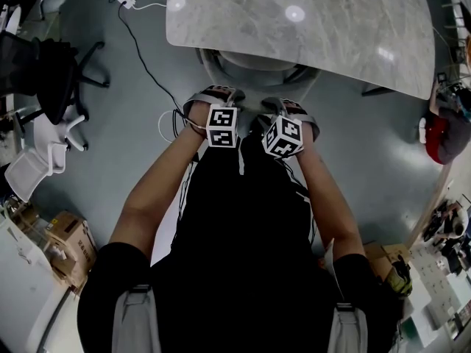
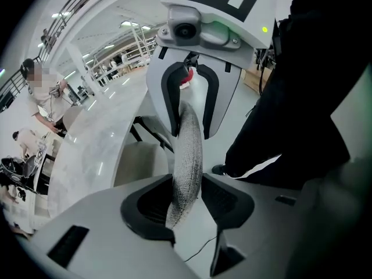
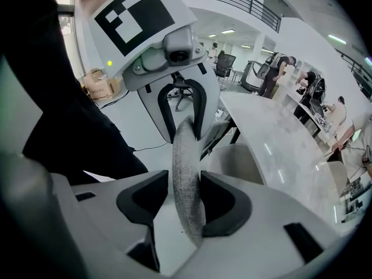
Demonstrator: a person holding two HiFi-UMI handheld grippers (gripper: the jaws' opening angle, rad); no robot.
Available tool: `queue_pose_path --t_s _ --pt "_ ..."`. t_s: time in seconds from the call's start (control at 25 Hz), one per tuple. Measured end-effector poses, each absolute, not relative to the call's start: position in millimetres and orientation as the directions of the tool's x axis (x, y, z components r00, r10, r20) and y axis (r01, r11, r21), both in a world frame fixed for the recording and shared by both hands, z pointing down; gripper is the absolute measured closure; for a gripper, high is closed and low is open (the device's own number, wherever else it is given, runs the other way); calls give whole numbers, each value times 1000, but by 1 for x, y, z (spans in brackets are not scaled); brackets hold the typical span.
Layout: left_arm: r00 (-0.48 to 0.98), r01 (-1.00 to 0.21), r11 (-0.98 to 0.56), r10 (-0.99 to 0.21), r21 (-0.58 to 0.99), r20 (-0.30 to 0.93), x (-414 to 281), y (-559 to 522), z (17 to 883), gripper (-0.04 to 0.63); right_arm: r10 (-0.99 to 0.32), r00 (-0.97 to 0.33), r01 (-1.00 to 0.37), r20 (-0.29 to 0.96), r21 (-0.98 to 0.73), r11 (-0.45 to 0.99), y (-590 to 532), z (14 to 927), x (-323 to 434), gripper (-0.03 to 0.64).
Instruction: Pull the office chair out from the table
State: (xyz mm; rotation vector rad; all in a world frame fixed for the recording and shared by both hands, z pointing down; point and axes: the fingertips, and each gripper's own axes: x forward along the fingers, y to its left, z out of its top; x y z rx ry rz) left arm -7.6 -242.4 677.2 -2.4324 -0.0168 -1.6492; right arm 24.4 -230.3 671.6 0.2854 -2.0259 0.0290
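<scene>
The office chair (image 1: 257, 66) is tucked under the marble table (image 1: 309, 20), with only its pale seat and base showing past the table edge. Both grippers sit side by side on the top of its grey mesh back. That curved edge (image 2: 189, 150) runs between the jaws of my left gripper (image 2: 186, 199), which stands open, with a dark gap at the left pad. My right gripper (image 3: 185, 205) is open too, straddling the same edge (image 3: 187, 167), which touches the right pad only. From the head view, the left gripper (image 1: 213, 95) and right gripper (image 1: 291, 107) are just short of the table.
A black office chair (image 1: 51, 72) and a white chair (image 1: 44, 149) stand at the left, with cardboard boxes (image 1: 70, 245) below them. Cables (image 1: 147, 65) trail over the grey floor. A person in red (image 1: 441, 134) is at the right; other people (image 3: 279, 68) stand beyond the table.
</scene>
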Motion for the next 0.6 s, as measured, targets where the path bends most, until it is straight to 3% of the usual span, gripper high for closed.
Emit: queue_pose_path --t_s 0.6 --pt "377 120 -979 -108 -164 920 -5 -241 679 474 -206 -426 -211 881 124 970 -231 677 26 491"
